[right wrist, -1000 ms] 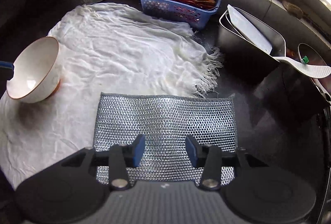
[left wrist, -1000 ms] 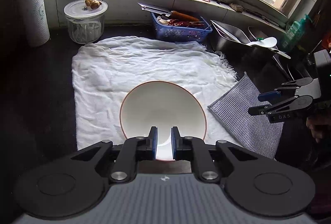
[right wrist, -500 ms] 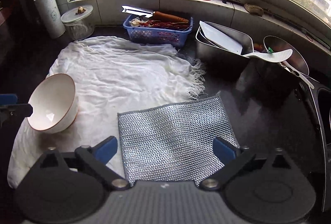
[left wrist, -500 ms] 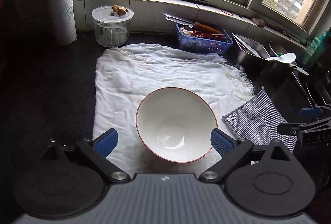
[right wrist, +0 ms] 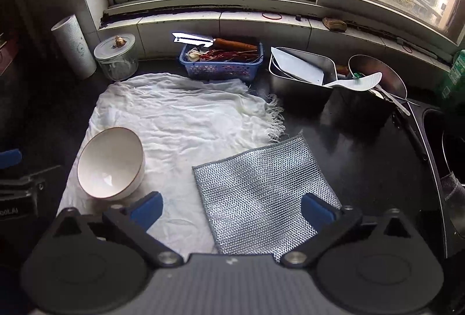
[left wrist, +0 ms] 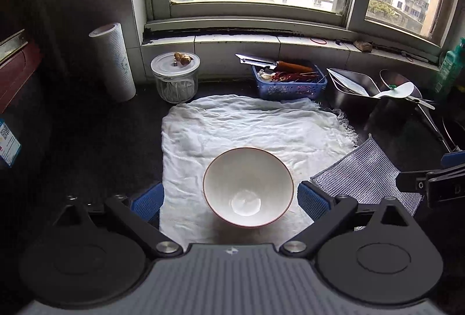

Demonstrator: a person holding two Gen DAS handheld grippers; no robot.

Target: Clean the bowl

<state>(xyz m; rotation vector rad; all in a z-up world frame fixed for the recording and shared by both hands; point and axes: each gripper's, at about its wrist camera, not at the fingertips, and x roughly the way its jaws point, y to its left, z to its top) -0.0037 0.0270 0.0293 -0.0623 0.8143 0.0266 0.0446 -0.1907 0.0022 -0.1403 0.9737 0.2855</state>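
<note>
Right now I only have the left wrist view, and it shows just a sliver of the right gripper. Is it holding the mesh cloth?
Observer: No. The right gripper hangs above the mesh cloth with its jaws wide open and nothing gripped.
Operator: Is the cloth bunched up on its near side?
Observer: No, it lies flat, with its left edge resting on the towel.
Operator: I see only the inside of the bowl. Any marks outside?
Observer: The outer wall of the bowl that faces the right camera looks plain white, with no marks that I can make out.
</note>
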